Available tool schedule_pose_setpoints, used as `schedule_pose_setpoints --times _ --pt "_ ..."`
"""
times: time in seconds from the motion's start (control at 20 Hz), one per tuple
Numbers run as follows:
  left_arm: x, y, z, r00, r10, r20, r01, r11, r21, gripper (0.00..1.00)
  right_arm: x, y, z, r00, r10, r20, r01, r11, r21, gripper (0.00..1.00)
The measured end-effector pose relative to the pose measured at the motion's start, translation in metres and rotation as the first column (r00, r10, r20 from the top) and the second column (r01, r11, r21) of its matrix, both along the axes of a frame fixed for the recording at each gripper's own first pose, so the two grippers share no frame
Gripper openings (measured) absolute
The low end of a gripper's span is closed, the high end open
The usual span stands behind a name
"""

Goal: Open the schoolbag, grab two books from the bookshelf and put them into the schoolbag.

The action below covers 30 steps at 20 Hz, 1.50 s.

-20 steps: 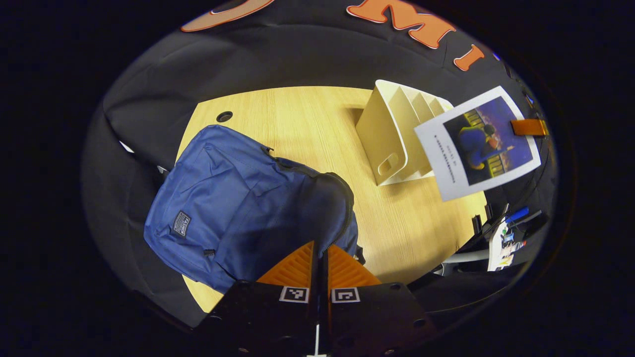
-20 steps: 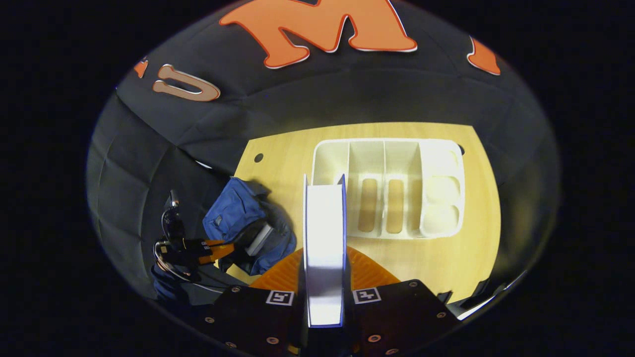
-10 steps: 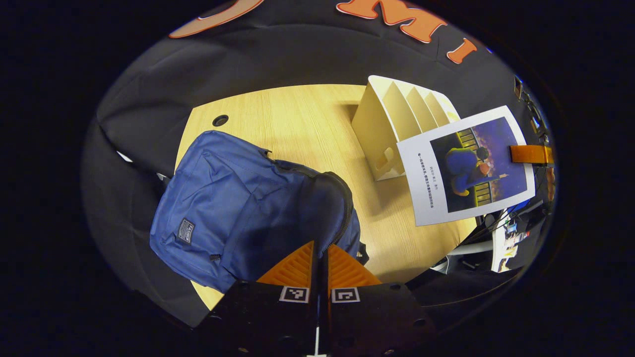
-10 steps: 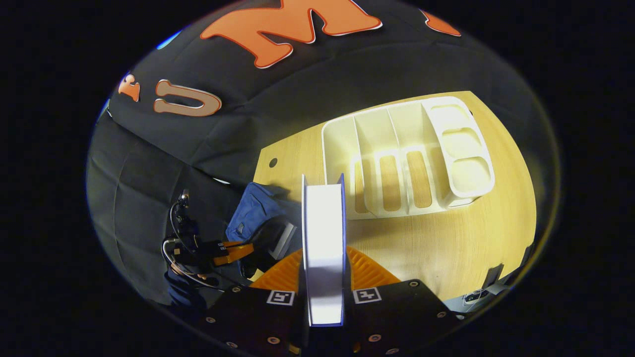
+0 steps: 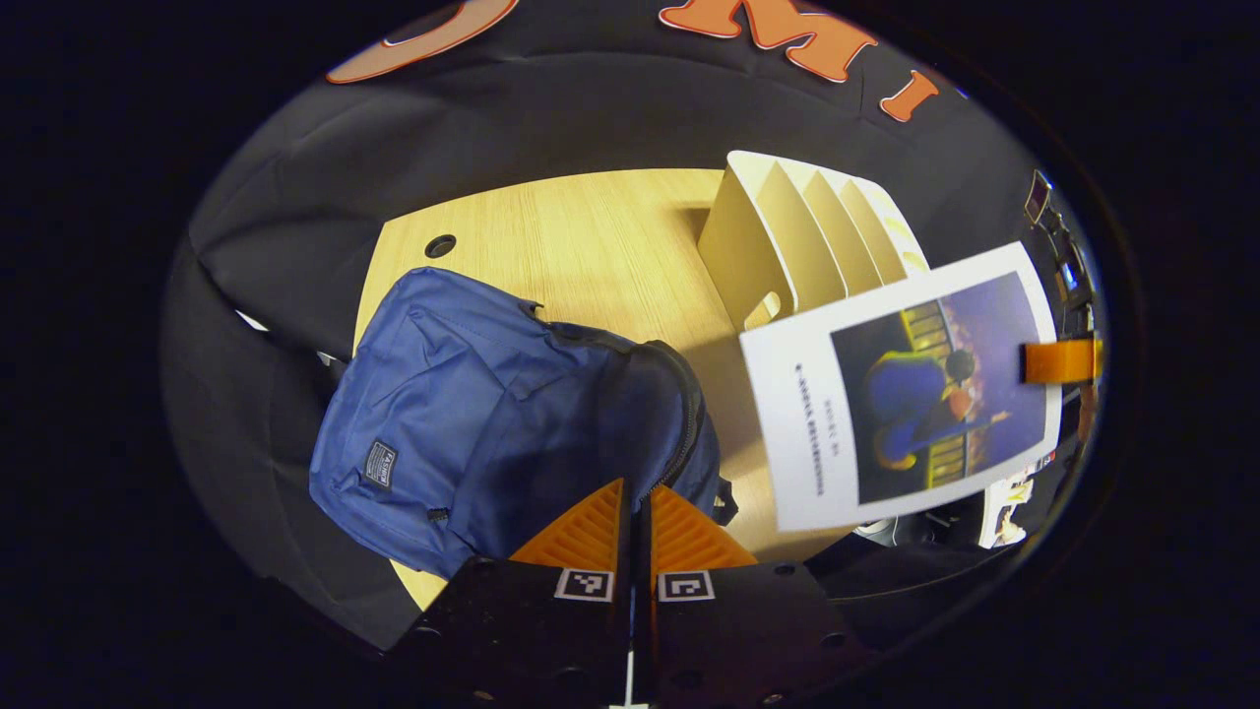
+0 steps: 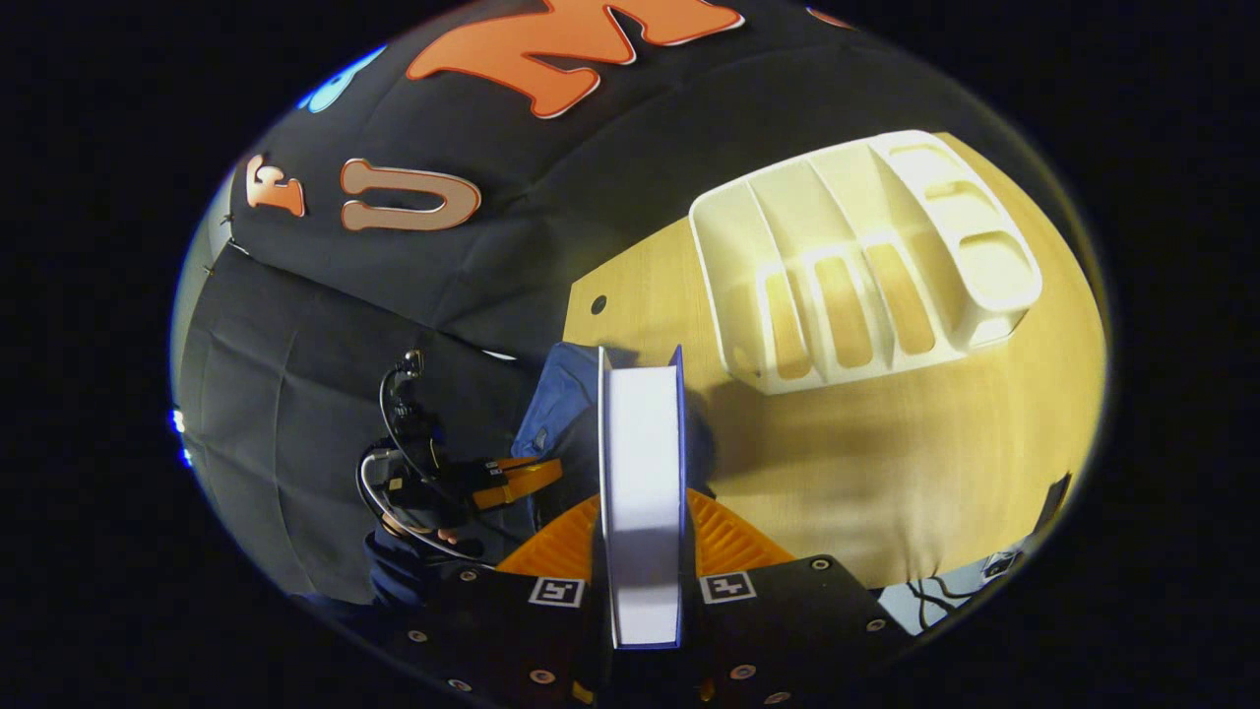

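Right gripper [image 6: 642, 551] clamped on a book [image 6: 642, 492], page edges facing its camera, spine away. In the left gripper view the same book [image 5: 901, 389] hangs in the air over the tabletop [image 5: 581, 246] edge, between bookshelf [image 5: 807, 231] and bag, cover out, held at its far edge by the right gripper [image 5: 1058, 360].

Left gripper [image 5: 638, 512] fingers together, pinching the bag [image 5: 492, 414] at the zipper edge by the opening; looks like it's holding the mouth up, but what exactly sits between the fingers I can't tell.

Bag: soft blue fabric, slumped on the tabletop's near-left corner, zipper open at the top. It will collapse if let go, so keep the edge lifted. In the right gripper view the bag [image 6: 566, 404] sits just behind the book, with the left gripper [image 6: 517, 478] beside it.

Book: stiff paperback, looks light, glossy cover probably slick. Grip near one edge means it may pivot; go in bottom edge first.

Bookshelf slots look empty from both views.

Writing: one line of text on the cover, too small to read. Small patch label on the bag, unreadable.
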<state>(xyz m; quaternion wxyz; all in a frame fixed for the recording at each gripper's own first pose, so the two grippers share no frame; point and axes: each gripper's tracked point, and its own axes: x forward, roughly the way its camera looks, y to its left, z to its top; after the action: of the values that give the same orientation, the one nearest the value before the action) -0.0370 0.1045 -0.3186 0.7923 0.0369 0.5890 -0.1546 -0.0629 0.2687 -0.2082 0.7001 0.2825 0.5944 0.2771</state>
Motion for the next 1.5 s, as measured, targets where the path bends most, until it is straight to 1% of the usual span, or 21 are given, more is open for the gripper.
schedule_pose_setpoints --times 0.1,0.3,0.5,0.65,0.85,1.1,1.25,1.4,1.5 --pt "0.003 0.001 0.005 1.000 -0.008 0.006 0.008 1.000 0.009 0.02 -0.013 0.013 -0.016 0.999 -0.007 -0.033 0.008 1.000 0.028 0.28" --pt "0.006 0.002 0.008 1.000 -0.020 0.007 0.020 0.999 0.026 0.03 -0.021 0.040 -0.038 0.993 -0.074 -0.088 0.084 0.990 0.117 0.28" --pt "0.007 0.002 0.009 0.999 -0.038 0.008 0.037 0.998 0.045 0.02 -0.020 0.061 -0.068 0.985 -0.138 -0.103 0.150 0.981 0.122 0.28" --pt "0.009 0.000 0.009 0.999 -0.045 0.007 0.044 0.998 0.050 0.02 -0.020 0.075 -0.082 0.974 -0.195 -0.116 0.209 0.969 0.131 0.28" --pt "0.010 -0.009 0.019 0.997 -0.082 0.012 0.081 0.995 0.061 0.02 -0.016 0.095 -0.098 0.959 -0.239 -0.149 0.262 0.952 0.159 0.28" --pt "0.013 -0.015 0.036 0.991 -0.128 0.027 0.125 0.989 0.077 0.02 -0.015 0.120 -0.109 0.954 -0.238 -0.185 0.276 0.935 0.221 0.28" --pt "0.016 -0.019 0.054 0.991 -0.130 0.028 0.128 0.989 0.076 0.02 -0.014 0.138 -0.119 0.953 -0.229 -0.199 0.274 0.930 0.245 0.28" --pt "0.017 -0.034 0.077 0.991 -0.127 0.039 0.125 0.990 0.070 0.02 -0.016 0.152 -0.125 0.952 -0.227 -0.204 0.278 0.921 0.273 0.28" --pt "0.017 -0.041 0.085 0.991 -0.127 0.045 0.124 0.990 0.072 0.02 -0.015 0.157 -0.126 0.950 -0.238 -0.200 0.289 0.914 0.284 0.28"
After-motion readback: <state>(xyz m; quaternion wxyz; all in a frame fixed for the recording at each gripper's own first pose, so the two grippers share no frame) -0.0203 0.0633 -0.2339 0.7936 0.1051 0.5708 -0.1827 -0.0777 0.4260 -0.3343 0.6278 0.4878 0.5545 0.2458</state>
